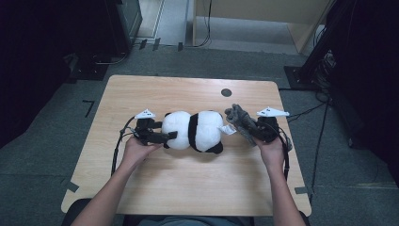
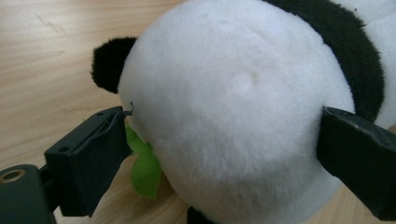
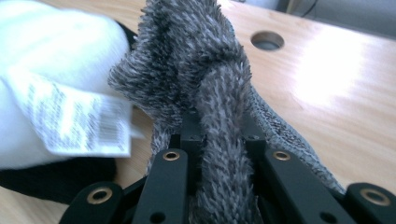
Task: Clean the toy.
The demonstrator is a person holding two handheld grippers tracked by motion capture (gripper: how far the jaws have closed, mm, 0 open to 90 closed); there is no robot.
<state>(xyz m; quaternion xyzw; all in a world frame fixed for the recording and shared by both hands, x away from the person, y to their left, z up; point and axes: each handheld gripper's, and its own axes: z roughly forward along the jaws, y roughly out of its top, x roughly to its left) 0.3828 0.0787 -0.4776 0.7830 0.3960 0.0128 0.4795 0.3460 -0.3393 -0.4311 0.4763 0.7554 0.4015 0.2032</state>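
A black-and-white panda plush lies on its side in the middle of the wooden table. My left gripper is at its head end. In the left gripper view the white head sits between the two wide-apart jaws of that gripper, fur touching both. A green scrap pokes out under the head. My right gripper is shut on a grey fuzzy sock-like cloth, held beside the panda's rear. The cloth runs up between the closed jaws of that gripper, next to the panda's white label.
A round cable hole is in the table's far side. Cables trail from both grippers over the tabletop. Dark equipment stands on the carpet left and right of the table.
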